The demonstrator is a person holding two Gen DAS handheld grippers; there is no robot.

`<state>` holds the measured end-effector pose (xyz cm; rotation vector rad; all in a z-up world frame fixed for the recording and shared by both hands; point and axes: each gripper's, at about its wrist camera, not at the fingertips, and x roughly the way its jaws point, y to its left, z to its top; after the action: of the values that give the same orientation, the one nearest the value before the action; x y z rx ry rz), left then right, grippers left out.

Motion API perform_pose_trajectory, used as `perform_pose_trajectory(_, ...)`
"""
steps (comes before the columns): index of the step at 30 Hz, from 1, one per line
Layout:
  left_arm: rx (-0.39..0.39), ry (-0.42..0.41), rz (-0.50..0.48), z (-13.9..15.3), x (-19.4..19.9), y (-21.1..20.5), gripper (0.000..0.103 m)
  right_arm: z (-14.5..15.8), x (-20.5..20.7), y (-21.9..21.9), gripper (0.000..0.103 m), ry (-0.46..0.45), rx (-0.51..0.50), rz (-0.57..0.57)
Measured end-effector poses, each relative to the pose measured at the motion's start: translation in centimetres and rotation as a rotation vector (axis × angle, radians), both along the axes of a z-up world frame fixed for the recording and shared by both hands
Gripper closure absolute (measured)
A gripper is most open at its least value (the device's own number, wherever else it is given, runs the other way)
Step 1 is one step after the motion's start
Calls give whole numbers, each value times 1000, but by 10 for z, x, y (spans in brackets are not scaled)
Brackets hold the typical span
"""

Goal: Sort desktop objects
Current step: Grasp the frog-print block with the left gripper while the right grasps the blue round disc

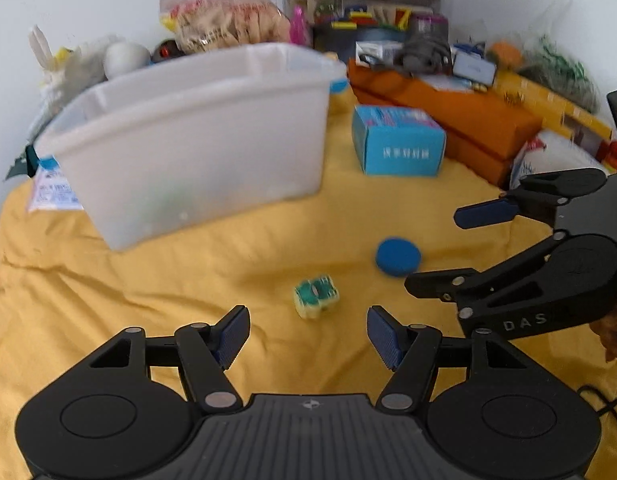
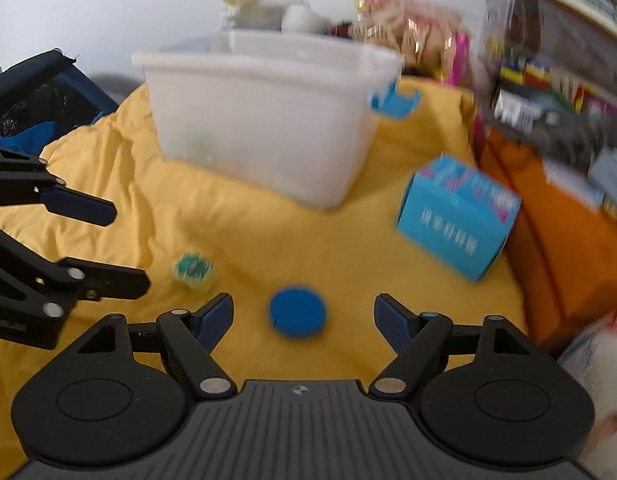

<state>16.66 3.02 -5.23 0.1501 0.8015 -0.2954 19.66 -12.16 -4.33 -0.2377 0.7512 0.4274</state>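
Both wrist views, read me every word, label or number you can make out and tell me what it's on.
"DAS": raised letters on the right claw, cut off by the frame edge.
White characters on the blue box: too blurred to read.
Print on the snack bag and the white label: too blurred to read.

Bright, even light; motion blur, fisheye-warped edges.

Both wrist views look forward and steeply down, from close, onto the yellow cloth [image 1: 148, 280]. Landmark is the white bin [image 1: 196, 140]: the left view faces it from front-left, the right view from front-right. Shared: bin, cloth, blue disc [image 2: 297, 312], each other's gripper.
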Motion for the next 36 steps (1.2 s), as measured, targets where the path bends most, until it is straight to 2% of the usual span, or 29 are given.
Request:
perform_pose_trajectory(6,49,6,31,-10,5,-7,35,-15,-14,-11,23,43,33,-1)
perform_pose_trajectory(10,-9,38,49,-16,22,-6,36,-25,-17,-16,30,91,80,-13)
perform_pose_trajectory(12,-29,57,37,-20,31,-9,44,-26,-19,-15,32,90,67,-13)
perform_pose_trajectory(16,-48,95,42,-34,46,-15,50,-23,-19,-16,33,77,66,-20)
perform_pose_trajectory(18,-56,78,33,-35,44,-14,68,-22,-19,-15,33,73,63,-26)
perform_pose_trajectory(22,-106,95,40,-33,36,4,68,-23,-16,-11,33,66,47,-17)
perform_pose_trajectory(27,-70,93,54,-26,3,29,68,-19,-5,1,33,20,41,-8)
perform_pose_trajectory(29,-64,97,65,-26,-8,35,68,-18,4,6,38,4,33,-15)
perform_pose_trajectory(31,-64,99,77,-27,-15,40,68,-20,14,10,38,-2,25,-29)
perform_pose_trajectory(33,-68,100,84,-28,-19,42,68,-25,22,12,40,23,11,-47)
perform_pose_trajectory(34,-68,100,88,-29,-20,44,68,-29,25,12,44,48,15,-49)
perform_pose_trajectory(36,-72,96,93,-30,-22,45,68,-31,24,9,60,59,51,-53)
